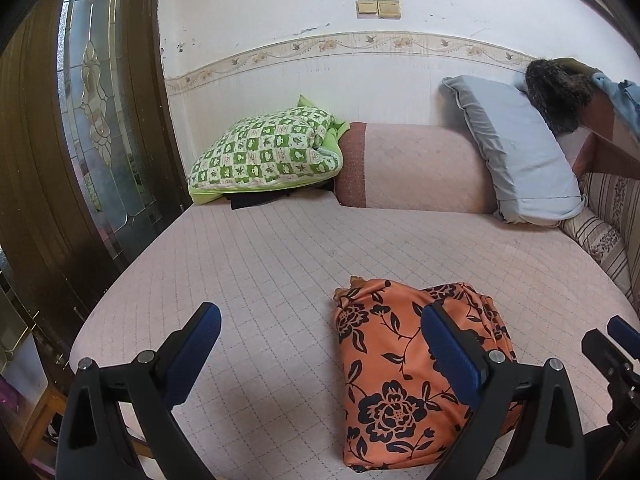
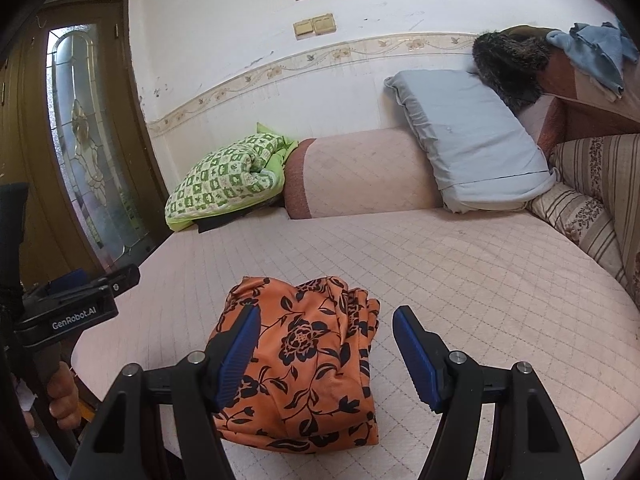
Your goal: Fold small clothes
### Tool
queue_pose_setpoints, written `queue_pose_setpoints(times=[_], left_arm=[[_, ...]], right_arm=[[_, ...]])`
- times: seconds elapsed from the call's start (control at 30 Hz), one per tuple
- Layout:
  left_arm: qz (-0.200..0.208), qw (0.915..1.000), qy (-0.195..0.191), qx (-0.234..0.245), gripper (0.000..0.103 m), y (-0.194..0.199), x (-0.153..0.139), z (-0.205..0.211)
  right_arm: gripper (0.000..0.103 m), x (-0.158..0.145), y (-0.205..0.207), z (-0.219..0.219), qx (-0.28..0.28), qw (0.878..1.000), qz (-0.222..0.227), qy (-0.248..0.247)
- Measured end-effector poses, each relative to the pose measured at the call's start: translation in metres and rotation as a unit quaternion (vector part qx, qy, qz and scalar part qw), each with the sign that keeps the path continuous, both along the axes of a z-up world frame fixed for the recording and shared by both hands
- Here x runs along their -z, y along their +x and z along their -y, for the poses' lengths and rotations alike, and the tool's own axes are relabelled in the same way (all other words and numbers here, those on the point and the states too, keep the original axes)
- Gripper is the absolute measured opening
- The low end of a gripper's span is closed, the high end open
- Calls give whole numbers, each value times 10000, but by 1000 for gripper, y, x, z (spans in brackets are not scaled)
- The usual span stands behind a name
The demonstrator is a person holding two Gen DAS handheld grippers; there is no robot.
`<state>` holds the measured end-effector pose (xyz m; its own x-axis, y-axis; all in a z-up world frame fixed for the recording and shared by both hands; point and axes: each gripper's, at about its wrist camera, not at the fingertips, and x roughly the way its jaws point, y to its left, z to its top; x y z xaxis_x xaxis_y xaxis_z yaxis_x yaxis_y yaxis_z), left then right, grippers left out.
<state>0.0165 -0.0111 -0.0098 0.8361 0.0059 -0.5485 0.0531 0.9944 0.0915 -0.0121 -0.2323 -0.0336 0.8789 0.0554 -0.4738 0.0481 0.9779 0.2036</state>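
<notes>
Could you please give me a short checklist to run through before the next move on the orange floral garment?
1. Left gripper open and holding nothing: ok.
2. Right gripper open and holding nothing: ok.
3. Orange floral garment lies folded in a compact bundle on the pink quilted bed: ok.
4. Bundle edges neatly squared: not ok, far end bunched.
5. Bare bed surface around the garment: ok.
6. Underside layers flat: cannot tell.
</notes>
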Motion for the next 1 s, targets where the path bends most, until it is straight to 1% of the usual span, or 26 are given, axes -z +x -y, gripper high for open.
queue_pose_setpoints(times=[0.4,0.53,0.63,0.73,0.87,1.0], left_arm=[[-18,10000,-37,24,100,-3,-1,0],[105,9998,-103,132,100,-6,-2,2],[122,9998,-12,146,100,-6,-2,6],[58,9998,42,194,100,-6,-1,10],[117,9998,56,172,100,-9,-2,13],[173,9996,169,132,100,-11,-6,19]], right_arm=[[72,2,-1,-3,-55,10000,18,16],[72,0,-1,-1,-74,10000,46,9],[72,4,2,0,-86,10000,-13,11],[72,12,5,3,-94,9998,-132,137],[72,17,5,8,-120,9996,-172,198],[72,18,5,14,-135,9994,-168,286]])
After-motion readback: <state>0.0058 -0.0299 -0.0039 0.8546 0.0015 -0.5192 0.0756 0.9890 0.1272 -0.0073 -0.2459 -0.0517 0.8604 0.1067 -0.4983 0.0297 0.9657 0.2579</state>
